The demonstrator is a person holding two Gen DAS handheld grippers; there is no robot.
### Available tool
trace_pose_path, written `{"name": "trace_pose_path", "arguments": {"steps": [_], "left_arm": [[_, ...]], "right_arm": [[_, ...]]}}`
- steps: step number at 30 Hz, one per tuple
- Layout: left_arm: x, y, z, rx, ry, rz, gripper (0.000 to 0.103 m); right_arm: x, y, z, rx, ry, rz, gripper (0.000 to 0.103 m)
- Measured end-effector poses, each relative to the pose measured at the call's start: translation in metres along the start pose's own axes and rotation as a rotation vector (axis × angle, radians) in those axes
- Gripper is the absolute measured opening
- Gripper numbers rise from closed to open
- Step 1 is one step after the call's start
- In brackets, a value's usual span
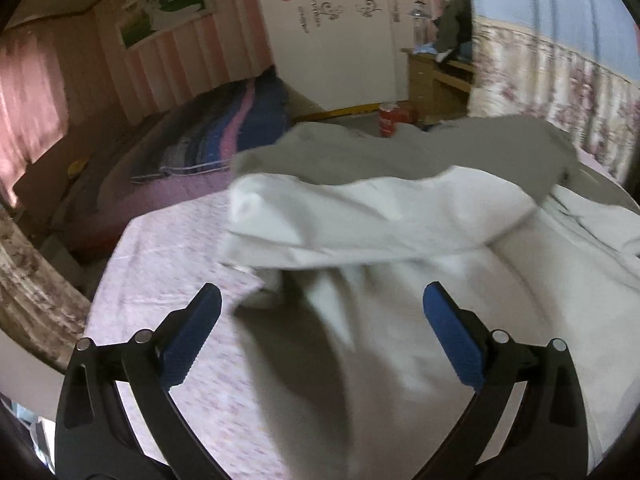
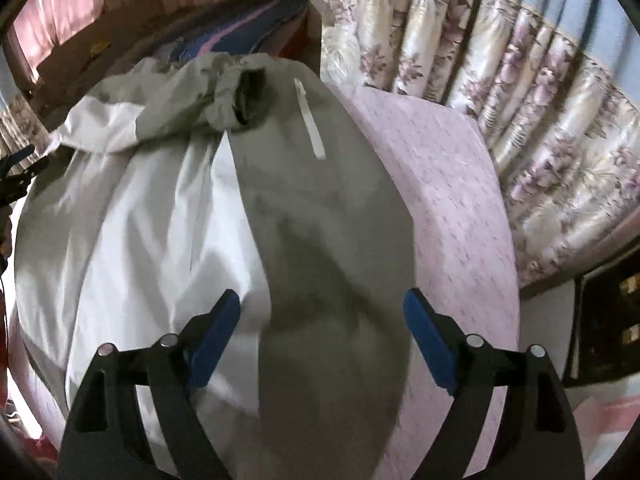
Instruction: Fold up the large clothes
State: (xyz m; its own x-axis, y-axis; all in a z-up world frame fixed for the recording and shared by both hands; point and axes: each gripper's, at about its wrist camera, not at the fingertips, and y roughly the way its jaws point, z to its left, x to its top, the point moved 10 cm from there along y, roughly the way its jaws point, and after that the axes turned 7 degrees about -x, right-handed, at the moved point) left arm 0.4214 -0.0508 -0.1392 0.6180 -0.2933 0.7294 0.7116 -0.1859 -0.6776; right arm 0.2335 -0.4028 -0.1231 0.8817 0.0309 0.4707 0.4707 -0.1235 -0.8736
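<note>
A large white and grey jacket lies spread on the pink-sheeted bed. One sleeve is folded across its body. My left gripper is open and empty just above the white part. In the right wrist view the jacket shows a grey panel with a white zipper strip and a bunched grey cuff. My right gripper is open and empty above the grey panel. The left gripper shows at the left edge of the right wrist view.
Floral curtains hang beside the bed. A folded striped quilt lies on another bed at the back. A white wardrobe, a wooden desk and a red can stand beyond.
</note>
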Motion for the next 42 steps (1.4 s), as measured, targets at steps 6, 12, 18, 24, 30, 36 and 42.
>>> {"name": "trace_pose_path", "arguments": {"steps": [6,12,18,24,30,36,42], "left_arm": [[-0.005,-0.01,-0.013,0.028,0.06,-0.031,0.1],[-0.003,-0.02,0.016,-0.01,-0.036,-0.041,0.1],[-0.011,-0.016,0.034,-0.019,-0.08,-0.01,0.1],[-0.013,-0.007,0.032,-0.025,-0.082,0.016,0.1],[-0.019,-0.001,0.032,0.04,-0.041,0.039,0.1],[-0.023,-0.011,0.056,0.088,-0.05,0.053,0.1],[-0.048,-0.042,0.09,0.152,-0.067,0.072,0.1]], "right_arm": [[-0.021,-0.018,-0.006,-0.01,-0.017,0.038,0.086],[-0.041,-0.013,0.01,-0.02,-0.071,0.102,0.086],[-0.072,-0.009,0.002,0.023,-0.006,0.14,0.087],[-0.101,0.018,0.01,0.111,0.034,0.22,0.088],[-0.08,0.029,0.031,0.085,-0.06,0.106,0.001],[-0.019,0.024,-0.017,-0.004,0.043,-0.053,0.001],[0.068,0.024,-0.046,-0.028,0.13,-0.182,0.001]]}}
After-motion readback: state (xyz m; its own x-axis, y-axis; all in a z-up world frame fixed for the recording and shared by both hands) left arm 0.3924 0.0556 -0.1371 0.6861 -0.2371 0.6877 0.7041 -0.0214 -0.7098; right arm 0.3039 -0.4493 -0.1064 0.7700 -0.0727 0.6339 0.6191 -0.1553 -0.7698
